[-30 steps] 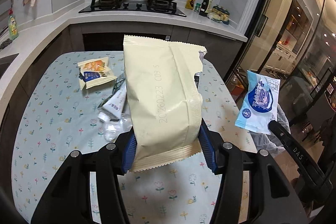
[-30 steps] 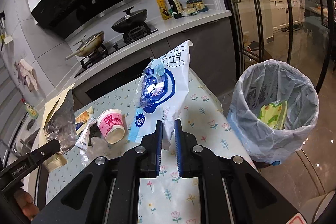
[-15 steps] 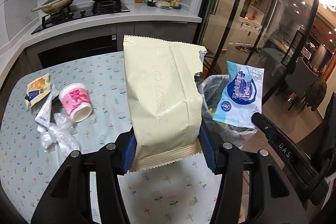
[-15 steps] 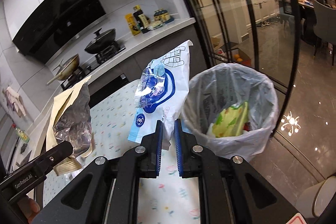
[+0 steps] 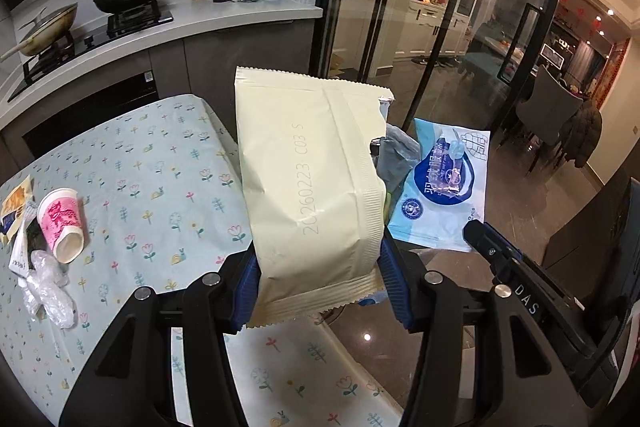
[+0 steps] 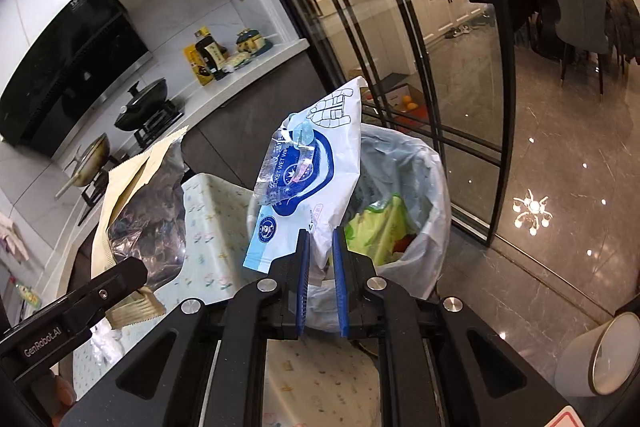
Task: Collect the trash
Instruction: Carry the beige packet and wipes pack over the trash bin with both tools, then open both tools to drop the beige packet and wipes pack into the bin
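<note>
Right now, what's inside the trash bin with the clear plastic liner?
Inside the liner-lined trash bin lies a yellow-green wrapper with something red beside it. The blue-and-white wet-wipe packet in the right gripper hides the bin's left side and bottom.

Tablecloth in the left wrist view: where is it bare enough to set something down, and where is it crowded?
Bare: the floral tablecloth between the pink paper cup and the cream snack bag, back to the far edge. Crowded: the left edge, where cup, crumpled clear plastic and wrappers bunch.

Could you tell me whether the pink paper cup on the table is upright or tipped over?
Tipped over. The pink paper cup lies on its side on the floral tablecloth, open mouth facing the camera, beside crumpled clear plastic.
</note>
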### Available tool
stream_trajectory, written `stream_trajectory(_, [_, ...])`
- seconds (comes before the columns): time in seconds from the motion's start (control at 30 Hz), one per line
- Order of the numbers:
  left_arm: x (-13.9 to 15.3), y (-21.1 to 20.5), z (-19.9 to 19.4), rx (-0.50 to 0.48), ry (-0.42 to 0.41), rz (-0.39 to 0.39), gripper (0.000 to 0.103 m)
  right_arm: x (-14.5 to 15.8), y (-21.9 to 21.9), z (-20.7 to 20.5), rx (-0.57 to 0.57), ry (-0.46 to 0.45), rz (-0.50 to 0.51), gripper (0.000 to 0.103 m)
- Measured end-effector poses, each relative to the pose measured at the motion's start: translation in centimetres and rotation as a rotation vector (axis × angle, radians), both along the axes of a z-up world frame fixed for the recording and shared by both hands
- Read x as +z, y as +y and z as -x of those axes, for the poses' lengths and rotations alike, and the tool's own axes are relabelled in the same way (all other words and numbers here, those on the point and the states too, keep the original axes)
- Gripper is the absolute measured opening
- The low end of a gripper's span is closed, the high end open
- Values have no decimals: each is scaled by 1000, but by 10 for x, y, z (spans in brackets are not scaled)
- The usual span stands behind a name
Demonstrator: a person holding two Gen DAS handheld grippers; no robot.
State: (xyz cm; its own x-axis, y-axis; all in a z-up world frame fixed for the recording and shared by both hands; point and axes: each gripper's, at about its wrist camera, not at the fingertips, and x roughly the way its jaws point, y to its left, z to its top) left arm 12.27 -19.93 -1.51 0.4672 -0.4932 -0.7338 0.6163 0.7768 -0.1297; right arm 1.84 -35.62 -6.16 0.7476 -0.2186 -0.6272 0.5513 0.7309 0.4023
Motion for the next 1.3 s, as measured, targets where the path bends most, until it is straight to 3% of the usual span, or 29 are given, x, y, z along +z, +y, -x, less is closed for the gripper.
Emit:
stream_trajectory(0.57, [-39, -78, -36, -124, 61, -92, 54, -31, -44, -24, -49, 67, -31, 11])
stream_trajectory(0.77, [-43, -83, -51, -117, 80, -67, 65, -44, -46, -34, -43, 90, -43, 11])
stream_trajectory(0.83, [-41, -84, -54, -120, 78, -57, 72, -46, -46, -38, -41, 96, -42, 11])
stream_trajectory(0.97, [-35, -80, -55, -109, 60, -48, 75, -49, -44, -44, -34, 104, -44, 12])
stream_trajectory(1.13, [-32, -65, -60, -68, 78, -23, 76, -49, -39, -51, -25, 103, -42, 19])
stream_trajectory(1.2, [-32, -59, -61, -52, 80, -23, 77, -48, -35, -53, -26, 104, -29, 27])
stream_trajectory(1.3, [-31, -47, -63, -23, 74, -27, 78, -44, -29, -55, -19, 99, -18, 29])
